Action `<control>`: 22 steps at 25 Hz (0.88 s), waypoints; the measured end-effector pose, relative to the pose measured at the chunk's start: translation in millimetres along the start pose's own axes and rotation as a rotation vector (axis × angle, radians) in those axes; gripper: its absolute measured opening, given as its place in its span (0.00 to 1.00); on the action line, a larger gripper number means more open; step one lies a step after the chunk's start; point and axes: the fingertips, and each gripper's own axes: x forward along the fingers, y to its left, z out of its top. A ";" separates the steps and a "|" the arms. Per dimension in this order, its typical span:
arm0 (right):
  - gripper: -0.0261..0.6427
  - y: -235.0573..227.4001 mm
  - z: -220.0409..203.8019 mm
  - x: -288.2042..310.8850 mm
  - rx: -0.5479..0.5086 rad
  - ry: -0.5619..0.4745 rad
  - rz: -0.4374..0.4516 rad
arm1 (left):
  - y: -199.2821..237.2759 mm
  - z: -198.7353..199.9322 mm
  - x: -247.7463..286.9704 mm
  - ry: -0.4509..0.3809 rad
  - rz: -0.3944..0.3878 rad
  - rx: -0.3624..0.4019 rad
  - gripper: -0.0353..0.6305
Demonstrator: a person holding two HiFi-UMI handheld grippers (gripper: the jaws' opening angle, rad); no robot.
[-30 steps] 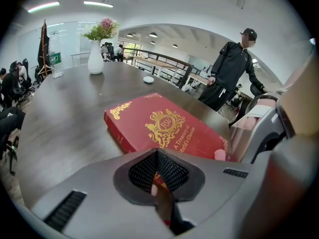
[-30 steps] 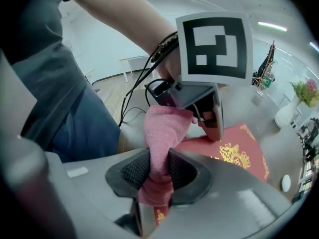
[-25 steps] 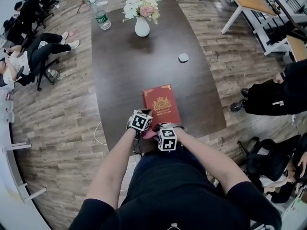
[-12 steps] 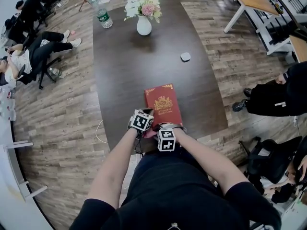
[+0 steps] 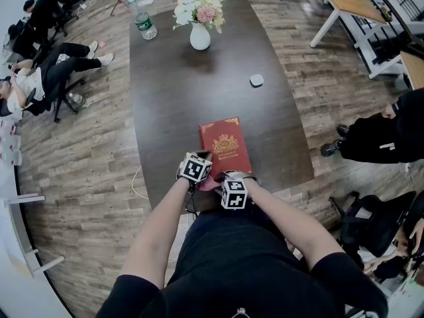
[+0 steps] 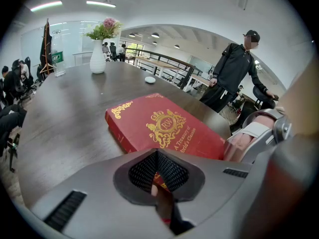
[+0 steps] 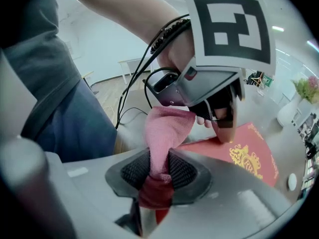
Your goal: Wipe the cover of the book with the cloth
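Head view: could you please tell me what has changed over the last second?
Nothing visibly changed. The left gripper stays shut at the near edge of the book, and the right gripper stays shut on the cloth beside it. The book has not moved.

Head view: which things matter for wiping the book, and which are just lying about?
In use: red book; pink cloth; right gripper, jaws shut on the cloth; left gripper, jaws closed at the book's near edge.

Lying about: vase of flowers; water bottle; small white object.
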 end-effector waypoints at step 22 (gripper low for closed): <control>0.20 -2.7 -21.1 -12.6 0.047 -0.006 -0.026 | 0.2 -1.7 -1.7 0.006 0.003 0.023 0.05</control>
